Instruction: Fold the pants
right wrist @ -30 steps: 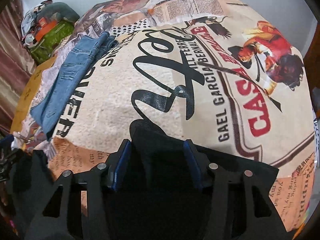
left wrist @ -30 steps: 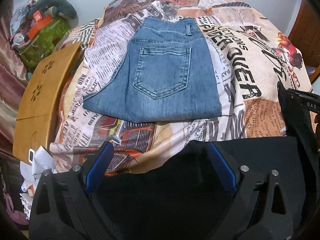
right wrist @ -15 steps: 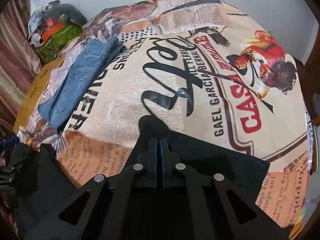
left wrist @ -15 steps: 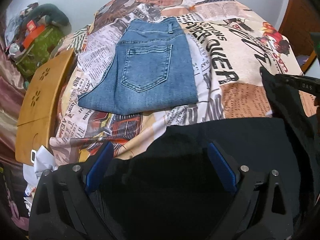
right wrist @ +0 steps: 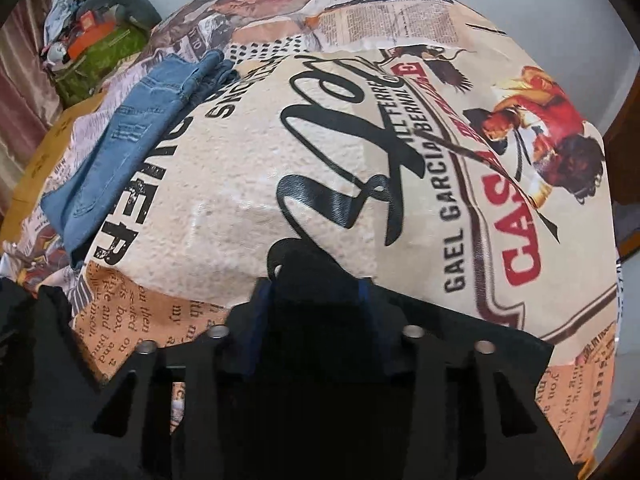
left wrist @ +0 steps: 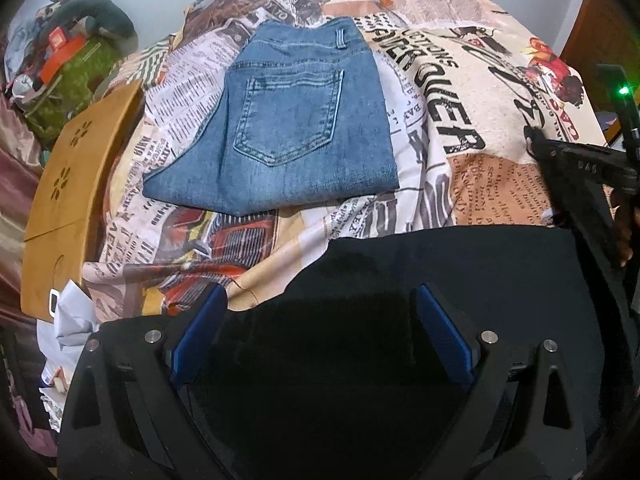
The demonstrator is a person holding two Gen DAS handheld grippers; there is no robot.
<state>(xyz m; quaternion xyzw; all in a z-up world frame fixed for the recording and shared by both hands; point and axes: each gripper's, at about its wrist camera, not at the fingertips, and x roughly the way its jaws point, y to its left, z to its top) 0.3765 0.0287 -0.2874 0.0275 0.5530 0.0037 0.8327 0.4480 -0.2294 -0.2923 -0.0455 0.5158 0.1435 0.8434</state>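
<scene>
Pants (left wrist: 460, 280), black, lie on the bed's near edge between the wide-open left tool (left wrist: 320, 332). Right tool (right wrist: 316, 292) looks partly open around a fold, maybe gripping; loose cloth could slip.

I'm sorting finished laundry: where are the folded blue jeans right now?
The folded blue jeans lie pocket-up on the printed bedspread, mid-frame in the left wrist view, beyond the black pants and right of the wooden board.
</scene>
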